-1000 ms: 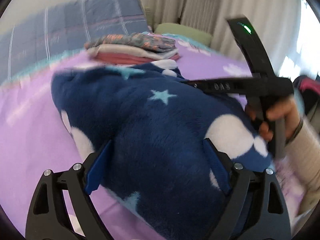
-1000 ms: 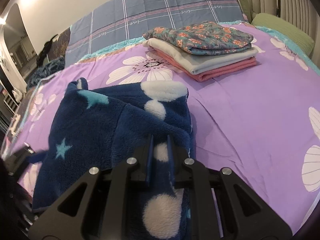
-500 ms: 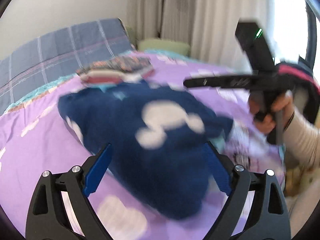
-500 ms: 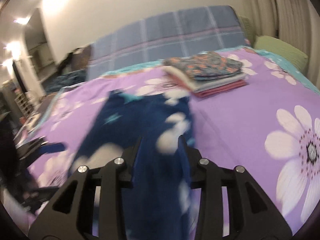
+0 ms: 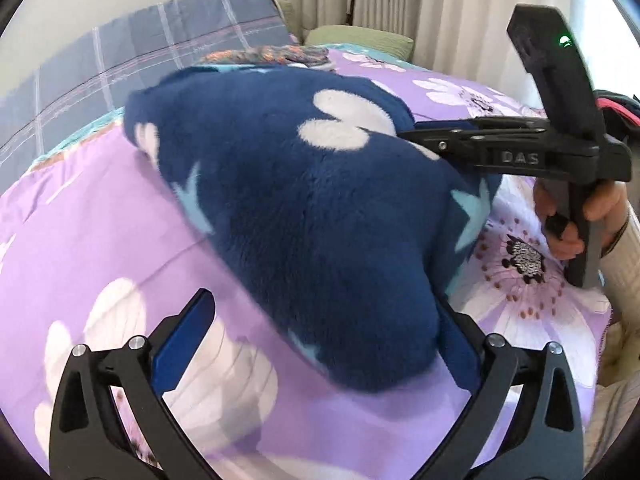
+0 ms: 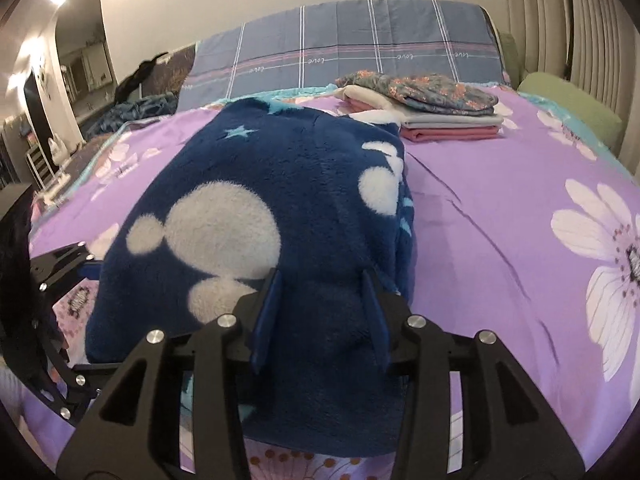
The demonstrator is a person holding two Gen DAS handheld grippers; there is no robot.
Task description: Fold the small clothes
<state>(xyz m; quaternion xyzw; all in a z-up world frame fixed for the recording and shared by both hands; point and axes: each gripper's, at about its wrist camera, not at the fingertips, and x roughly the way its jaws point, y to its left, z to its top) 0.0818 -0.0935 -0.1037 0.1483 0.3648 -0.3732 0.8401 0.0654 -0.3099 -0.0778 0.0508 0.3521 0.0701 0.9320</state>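
Here the dark navy fleece garment with white blobs and pale blue stars (image 5: 304,208) lies bunched on the purple bedsheet printed with white flowers (image 5: 100,232). Its shape is hard to read: no sleeve, leg or hem can be picked out, and its near edge is cut off behind the gripper frames in both views. The pile is thick and fuzzy, folded over itself into a rounded lump.

The left gripper (image 5: 324,344) has its jaws opening, standing very wide; the garment's near end lies between them, against the right blue pad, while the left pad is clear of it. The right gripper (image 6: 320,312) also has its jaws opening, with fleece between the blue fingers; whether the pads press on it I cannot tell. A hand (image 5: 576,216) in a cream ribbed sleeve holds its handle.

Beyond, a stack of folded clothes, floral over cream and pink (image 6: 432,108), sits near the grey-blue checked pillow (image 6: 352,40).
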